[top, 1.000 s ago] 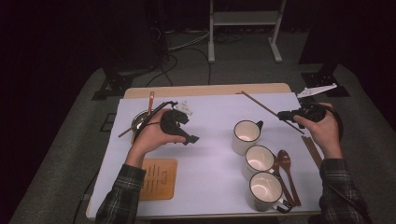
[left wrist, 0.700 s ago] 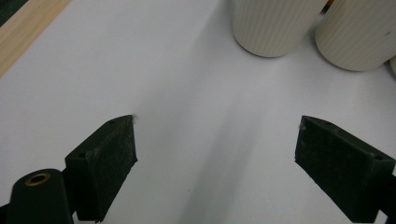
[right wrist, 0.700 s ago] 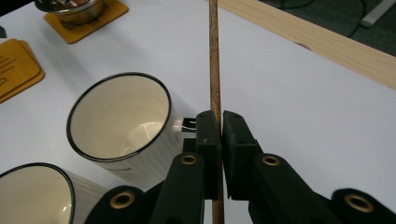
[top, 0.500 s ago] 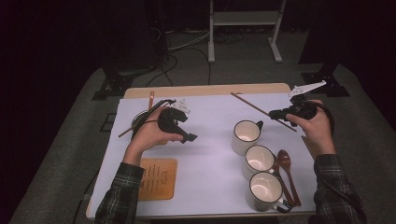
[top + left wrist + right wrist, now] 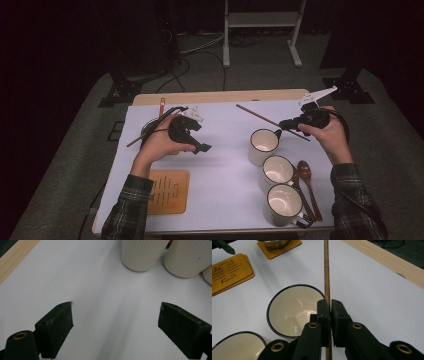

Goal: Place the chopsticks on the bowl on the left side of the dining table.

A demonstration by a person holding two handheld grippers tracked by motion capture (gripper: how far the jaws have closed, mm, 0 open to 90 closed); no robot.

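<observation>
My right gripper (image 5: pixel 286 123) is shut on a thin dark wooden stick (image 5: pixel 256 114), held just above the white table cover behind the far mug. In the right gripper view the stick (image 5: pixel 326 270) runs straight ahead from between the closed jaws of the right gripper (image 5: pixel 330 306), over the rim of a cream mug (image 5: pixel 294 310). Three cream mugs with black rims stand in a row: far (image 5: pixel 262 146), middle (image 5: pixel 277 172) and near (image 5: pixel 285 204). My left gripper (image 5: pixel 202 148) hovers left of centre, open with nothing between its jaws (image 5: pixel 115 322), facing two mugs (image 5: pixel 143 252).
A stack of orange wooden coasters (image 5: pixel 167 190) lies at the front left. A metal bowl (image 5: pixel 150 129) sits behind the left hand, with a second stick (image 5: pixel 136 140) beside it. Wooden spoons (image 5: pixel 305 172) lie right of the mugs. The bare wooden table edge (image 5: pixel 220 96) runs along the back.
My right gripper has carried the stick leftward, closer to the far mug. The left hand has hardly moved.
</observation>
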